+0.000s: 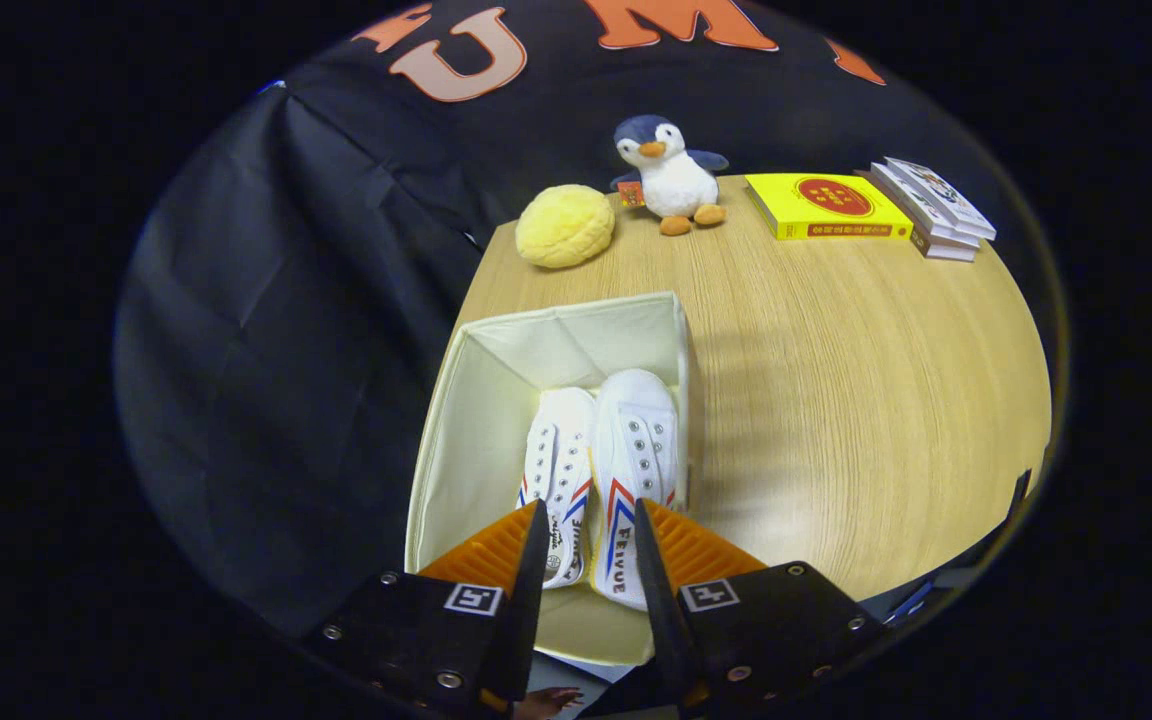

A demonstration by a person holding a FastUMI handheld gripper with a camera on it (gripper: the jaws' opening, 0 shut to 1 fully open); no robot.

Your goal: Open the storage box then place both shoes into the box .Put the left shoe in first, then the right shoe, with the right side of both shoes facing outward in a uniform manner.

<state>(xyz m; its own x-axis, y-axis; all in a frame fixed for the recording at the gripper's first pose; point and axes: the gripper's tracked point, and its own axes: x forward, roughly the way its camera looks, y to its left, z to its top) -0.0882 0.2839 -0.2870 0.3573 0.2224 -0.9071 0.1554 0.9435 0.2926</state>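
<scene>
the two shoes sit side by side inside the open storage box (pixel 456 420), toes pointing away from you and heels toward your gripper (pixel 588 535). their long axes run straight ahead along the line of your fingers, so the pair lies just ahead of and below the fingertips, with the heel ends showing in the gap between them. the left-hand shoe (pixel 558 470) sits a little lower and farther toward the box's middle; the right-hand shoe (pixel 636 450) rests just beside the box's right wall, touching its partner along the inner edge. both are white canvas with metal eyelets, no laces visible, and red and blue chevron stripes on the sides near the heel. which is the left foot and which the right you cannot settle from this angle.

your gripper is partly open, fingers apart with nothing between them; it holds no shoe. judging from how things lie, the placing looks done, and what remains is to check that both face the same way.

the box is pale fabric with soft walls, standing at the near left corner of the wooden table (pixel 836 400). well beyond it, along the far edge, stand a yellow round plush (pixel 564 227), a toy penguin (pixel 671 175), a yellow book (pixel 826 205) and a small stack of books (pixel 936 210).
</scene>
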